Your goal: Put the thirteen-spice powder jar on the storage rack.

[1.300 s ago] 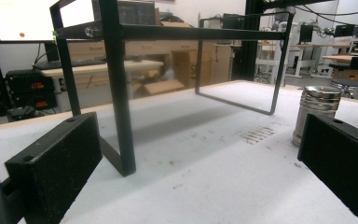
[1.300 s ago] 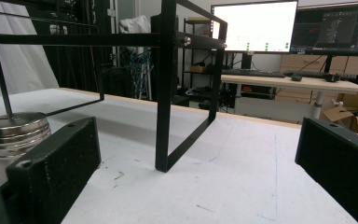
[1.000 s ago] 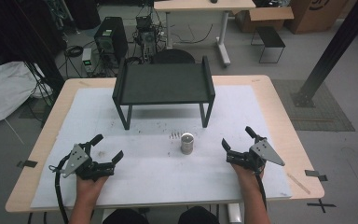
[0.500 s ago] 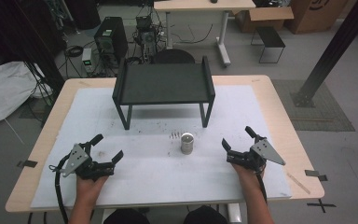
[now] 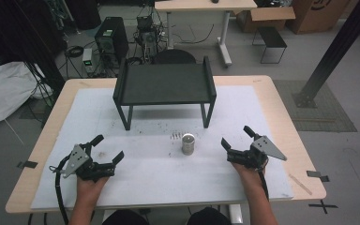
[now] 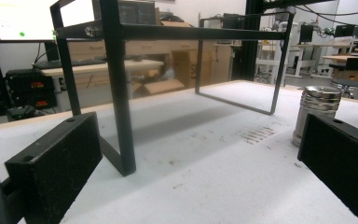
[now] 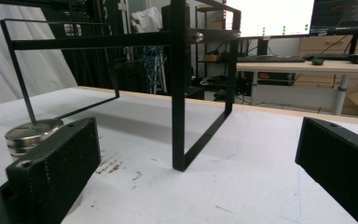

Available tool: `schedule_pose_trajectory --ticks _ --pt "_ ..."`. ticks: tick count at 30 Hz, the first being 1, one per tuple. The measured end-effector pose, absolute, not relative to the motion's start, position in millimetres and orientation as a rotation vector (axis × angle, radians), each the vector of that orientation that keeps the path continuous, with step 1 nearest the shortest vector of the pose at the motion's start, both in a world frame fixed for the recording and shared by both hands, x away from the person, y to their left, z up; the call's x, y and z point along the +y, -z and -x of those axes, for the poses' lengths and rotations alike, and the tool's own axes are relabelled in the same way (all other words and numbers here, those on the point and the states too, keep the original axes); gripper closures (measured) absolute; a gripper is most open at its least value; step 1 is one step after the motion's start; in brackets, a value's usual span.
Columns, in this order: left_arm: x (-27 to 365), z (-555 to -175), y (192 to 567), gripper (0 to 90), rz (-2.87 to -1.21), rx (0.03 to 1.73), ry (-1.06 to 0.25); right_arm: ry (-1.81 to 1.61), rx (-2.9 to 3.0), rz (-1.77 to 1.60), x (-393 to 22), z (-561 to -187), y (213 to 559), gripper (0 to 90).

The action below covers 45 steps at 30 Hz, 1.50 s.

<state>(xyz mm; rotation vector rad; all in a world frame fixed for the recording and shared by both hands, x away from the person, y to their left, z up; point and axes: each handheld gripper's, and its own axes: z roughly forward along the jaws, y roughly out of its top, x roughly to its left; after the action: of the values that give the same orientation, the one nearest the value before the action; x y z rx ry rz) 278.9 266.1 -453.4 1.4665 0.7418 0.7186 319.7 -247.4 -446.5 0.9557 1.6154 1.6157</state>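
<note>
Right now you hold both grippers low over the white mat (image 5: 159, 164), one at each side of the near half of the table (image 5: 281, 108). Your left gripper (image 5: 107, 149) sits at about 8 o'clock from the table's middle, its jaws spread wide with nothing between them. Your right gripper (image 5: 236, 136) sits at about 4 o'clock, its jaws likewise wide apart and empty.

Between the two grippers, well apart from each, stands the small metal shaker (image 5: 188, 143), upright on the mat just near of the table's centre. From your left gripper it lies toward 2 o'clock; from your right gripper it lies toward 9 o'clock. In the left gripper view the shaker (image 6: 316, 114) stands just beyond the right-hand jaw; in the right gripper view its lid (image 7: 32, 132) peeks over the left-hand jaw.

At 12 o'clock from the shaker stands the black metal shelf (image 5: 165, 86), its front legs on the mat, with dark specks on the mat between shelf and shaker.
</note>
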Motion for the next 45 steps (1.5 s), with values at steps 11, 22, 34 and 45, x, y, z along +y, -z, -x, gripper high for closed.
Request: schedule_pose_trajectory --ticks 11,22,34,45 --pt "266.1 -278.9 453.3 0.2 -1.468 0.741 -0.719 -1.668 1.726 -0.886 -230.1 -321.9 424.2 0.0" --pt "266.1 -278.7 453.4 0.2 -1.467 0.741 -0.721 -1.698 1.836 -0.829 -216.0 -322.0 413.8 0.0" --pt "266.0 -278.6 453.4 0.2 -1.467 0.742 -0.719 -1.723 1.997 -0.771 -192.8 -327.4 409.1 0.0" --pt "266.0 -278.7 453.4 0.2 -1.467 0.743 -0.719 -1.68 2.106 -0.756 -176.4 -335.4 409.5 0.0"
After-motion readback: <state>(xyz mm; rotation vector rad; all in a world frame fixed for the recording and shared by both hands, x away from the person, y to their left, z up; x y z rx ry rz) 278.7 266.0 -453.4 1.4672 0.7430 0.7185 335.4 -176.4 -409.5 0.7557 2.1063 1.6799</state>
